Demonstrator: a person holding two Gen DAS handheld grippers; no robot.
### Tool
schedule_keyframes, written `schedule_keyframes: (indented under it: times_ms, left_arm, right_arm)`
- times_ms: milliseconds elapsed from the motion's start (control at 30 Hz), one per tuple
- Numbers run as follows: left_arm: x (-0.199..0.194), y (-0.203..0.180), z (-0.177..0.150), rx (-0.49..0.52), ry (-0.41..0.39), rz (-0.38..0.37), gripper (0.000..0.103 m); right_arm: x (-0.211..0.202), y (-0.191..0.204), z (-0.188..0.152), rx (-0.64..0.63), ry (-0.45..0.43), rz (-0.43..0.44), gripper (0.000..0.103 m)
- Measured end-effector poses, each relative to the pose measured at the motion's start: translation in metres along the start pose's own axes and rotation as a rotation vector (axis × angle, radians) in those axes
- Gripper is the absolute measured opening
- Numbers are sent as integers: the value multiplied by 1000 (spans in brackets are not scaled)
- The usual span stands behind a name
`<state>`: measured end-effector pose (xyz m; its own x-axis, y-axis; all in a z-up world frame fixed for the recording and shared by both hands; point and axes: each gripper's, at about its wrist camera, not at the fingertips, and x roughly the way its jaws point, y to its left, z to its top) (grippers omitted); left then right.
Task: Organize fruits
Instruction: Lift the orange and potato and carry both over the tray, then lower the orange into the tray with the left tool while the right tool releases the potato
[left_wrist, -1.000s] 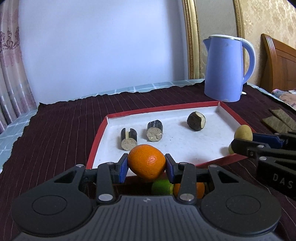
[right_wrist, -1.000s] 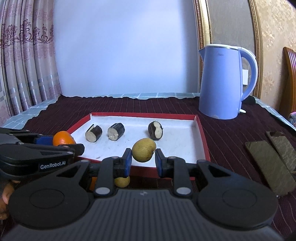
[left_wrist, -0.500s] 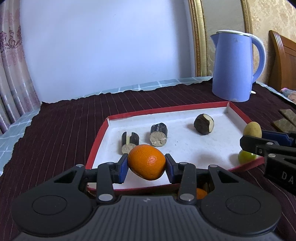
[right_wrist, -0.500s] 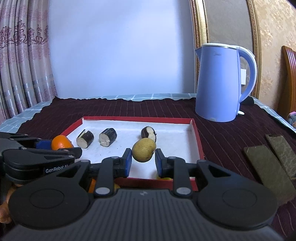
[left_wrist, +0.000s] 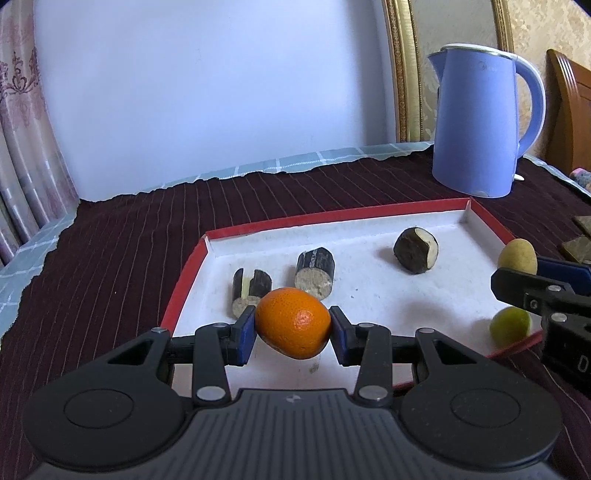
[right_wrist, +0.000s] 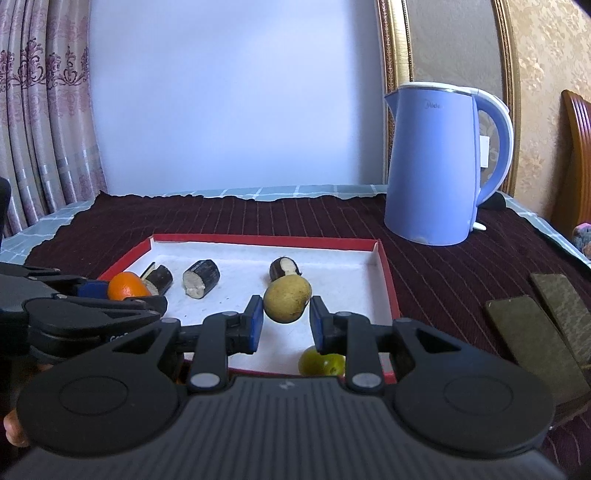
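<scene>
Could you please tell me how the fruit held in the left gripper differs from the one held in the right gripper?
The orange in the left gripper is bright orange with dimpled skin; the yellow-brown fruit in the right gripper is dull and smooth. The orange fills its jaws; the yellow-brown fruit looks narrower. Both hang above the red-rimmed tray.

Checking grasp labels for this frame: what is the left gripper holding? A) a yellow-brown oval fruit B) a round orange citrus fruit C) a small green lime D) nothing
B: in the left wrist view, the left gripper is shut on the round orange citrus fruit, pinched between its blue pads above the red-rimmed white tray; the yellow-brown oval fruit is in the right gripper instead.
</scene>
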<state>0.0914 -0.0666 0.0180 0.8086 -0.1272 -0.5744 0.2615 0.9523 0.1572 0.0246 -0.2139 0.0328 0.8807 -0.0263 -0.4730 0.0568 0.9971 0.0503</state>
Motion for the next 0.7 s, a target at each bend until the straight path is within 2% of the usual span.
schedule_keyframes:
  times_ms: [700]
  left_arm:
    - [31, -11, 19, 18, 28, 27, 40]
  right_arm:
    - [32, -17, 15, 19, 14, -40, 26]
